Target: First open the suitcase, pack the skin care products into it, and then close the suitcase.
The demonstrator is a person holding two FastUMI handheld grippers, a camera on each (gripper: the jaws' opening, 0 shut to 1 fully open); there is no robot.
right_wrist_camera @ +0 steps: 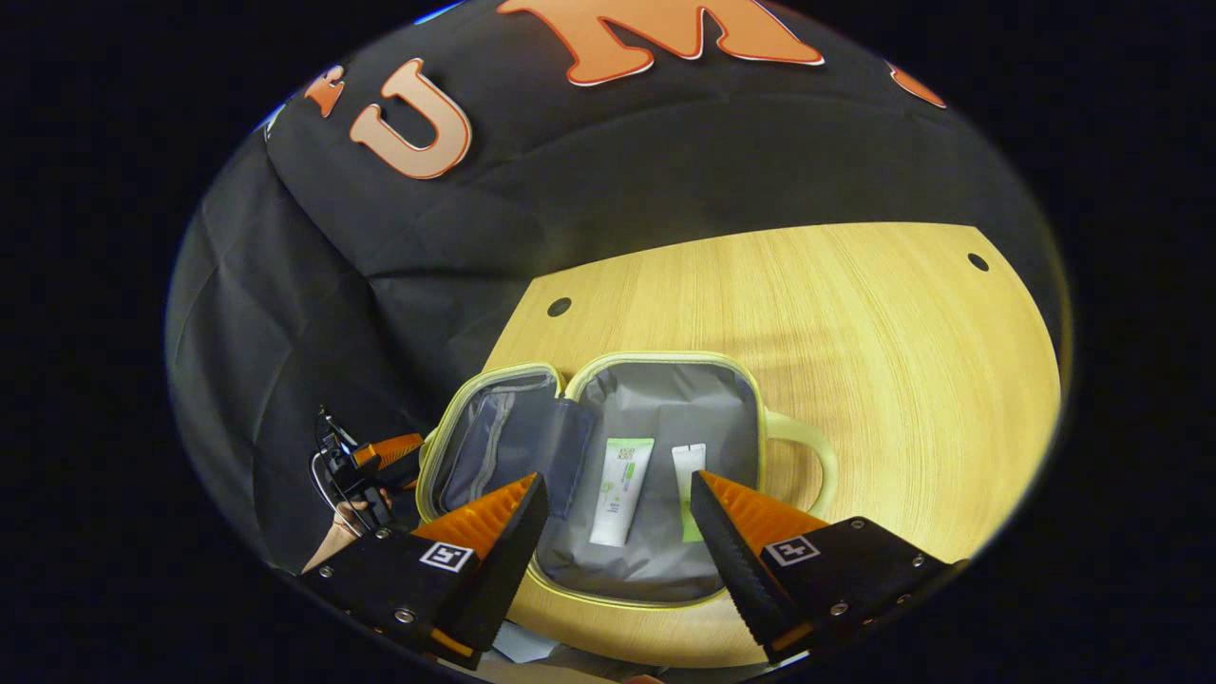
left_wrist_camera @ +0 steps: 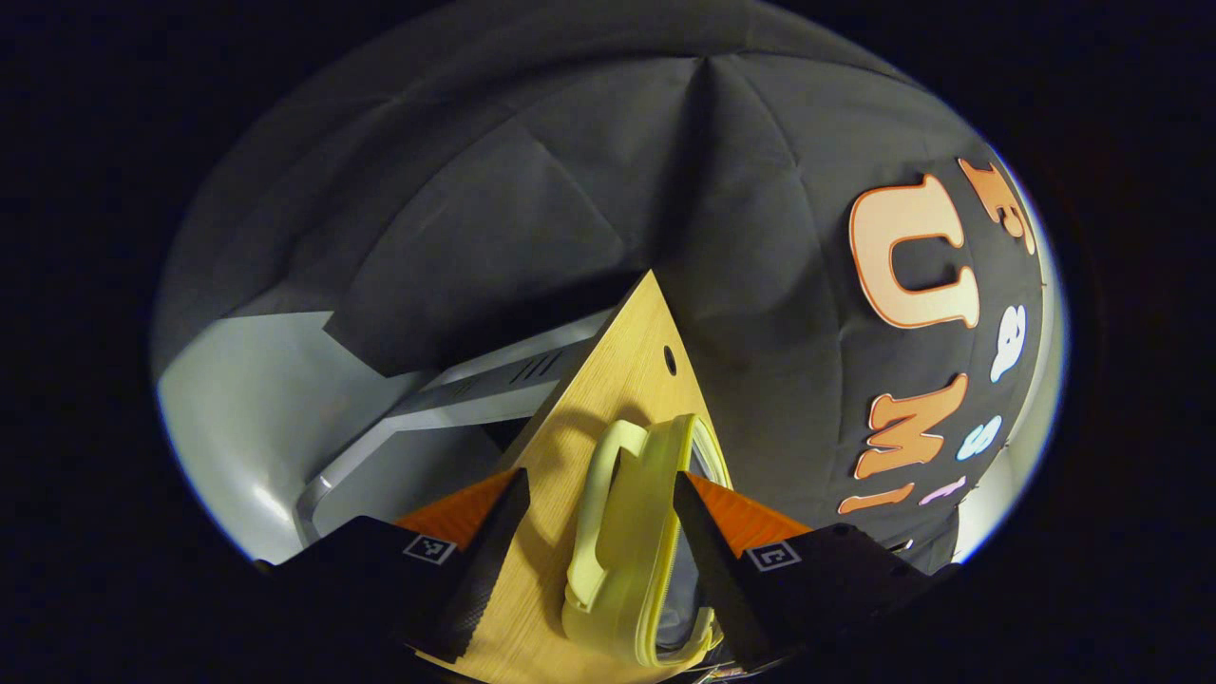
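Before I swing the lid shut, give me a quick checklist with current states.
1. Suitcase open flat enough to load: ok.
2. Products inside: white-green tube and smaller tube lie in the right half: ok.
3. Nothing across the zipper rim: both tubes sit inside it: ok.
4. Left gripper placed on the lid: fingers straddle the suitcase's edge, jaws open; contact cannot tell.
5. Right gripper out of the lid's path: open, holding nothing, but over the front of the suitcase: not ok.
6. More products left outside: cannot tell.
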